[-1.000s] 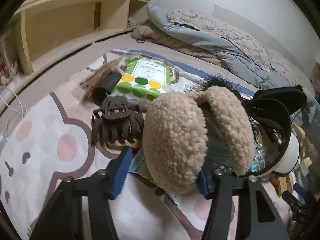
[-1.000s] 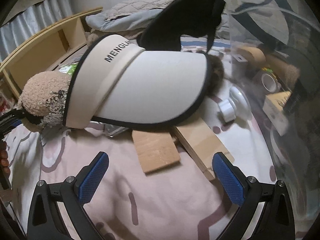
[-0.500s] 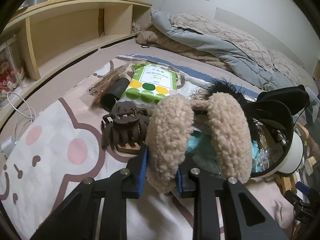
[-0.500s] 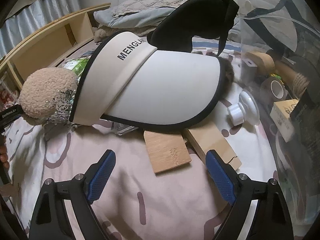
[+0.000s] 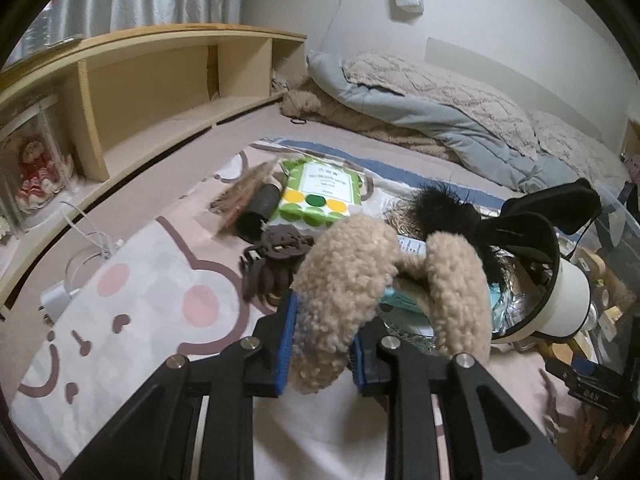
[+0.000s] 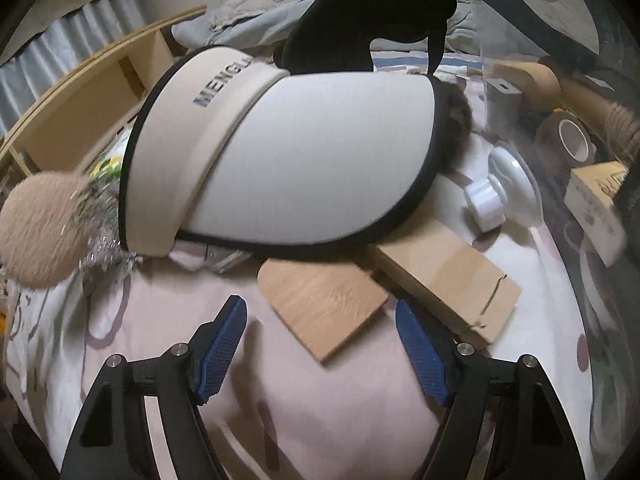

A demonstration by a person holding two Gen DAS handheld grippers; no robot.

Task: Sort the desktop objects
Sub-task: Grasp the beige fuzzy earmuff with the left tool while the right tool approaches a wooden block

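My left gripper is shut on one pad of the tan fleece earmuffs and holds them just above the pink bear blanket. The earmuffs also show at the left edge of the right wrist view. My right gripper is open and empty, its fingers either side of a small wooden board. A cream sun visor lies just beyond the board.
A brown hair claw, a green wipes pack and a black fuzzy item lie behind the earmuffs. A longer wooden block, a white knob and a clear bin with tape are at right. A wooden shelf runs along the left.
My left gripper closed on the earmuff pad and lifted it back. My right gripper moved forward to the small wooden board and its jaws narrowed.
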